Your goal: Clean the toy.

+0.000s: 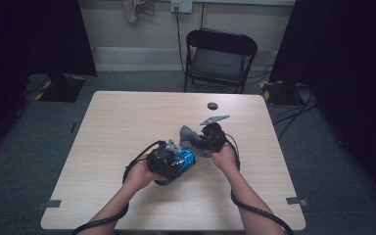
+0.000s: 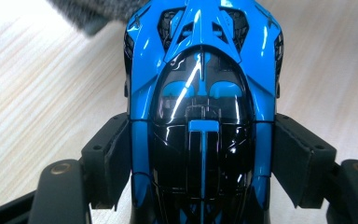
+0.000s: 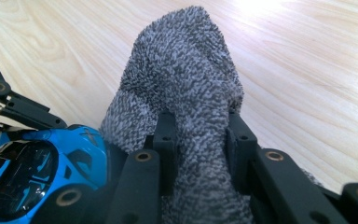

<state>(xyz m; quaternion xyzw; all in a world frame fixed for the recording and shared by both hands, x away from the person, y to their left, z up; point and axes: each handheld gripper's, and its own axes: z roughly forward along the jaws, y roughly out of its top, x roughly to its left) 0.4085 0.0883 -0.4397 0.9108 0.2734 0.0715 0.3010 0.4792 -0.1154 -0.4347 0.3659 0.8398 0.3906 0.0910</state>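
From above, I see my left gripper (image 1: 169,164) clamping the blue toy car (image 1: 182,159) mid-table (image 1: 127,127), beside my right gripper (image 1: 208,138). Left gripper view: jaws pinch the car's flanks. Right gripper view: jaws squeeze a grey cloth (image 3: 186,88) touching the car.

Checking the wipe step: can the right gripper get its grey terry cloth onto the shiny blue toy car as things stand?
Probably yes. The right gripper is shut on the grey terry cloth, right beside the shiny blue toy car, which the left gripper clamps by its sides. Its roof and one end look bare, with nothing between.
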